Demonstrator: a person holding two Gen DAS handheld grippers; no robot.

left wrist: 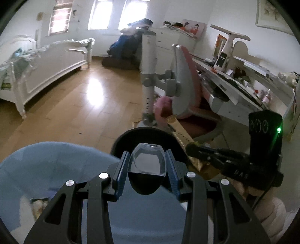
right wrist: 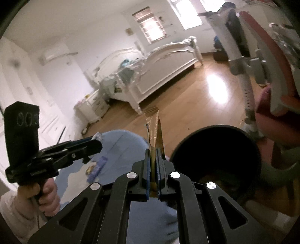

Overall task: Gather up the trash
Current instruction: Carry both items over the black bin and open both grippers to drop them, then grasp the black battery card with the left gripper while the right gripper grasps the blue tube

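Right claw pinches gold wrapper beside bin rim (left claw clamps clear cup).

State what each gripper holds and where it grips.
Left gripper: clear plastic cup, across its sides. Right gripper: gold wrapper, at its lower end.

White bed seen on wood floor, pink chair tucked at cluttered desk, windows backlit.

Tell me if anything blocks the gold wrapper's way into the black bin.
Nothing visible does. The right gripper is shut on the gold wrapper, and the black bin stands just to its right, mouth open and uncovered. The left gripper, holding a clear plastic piece, is off to the other side.
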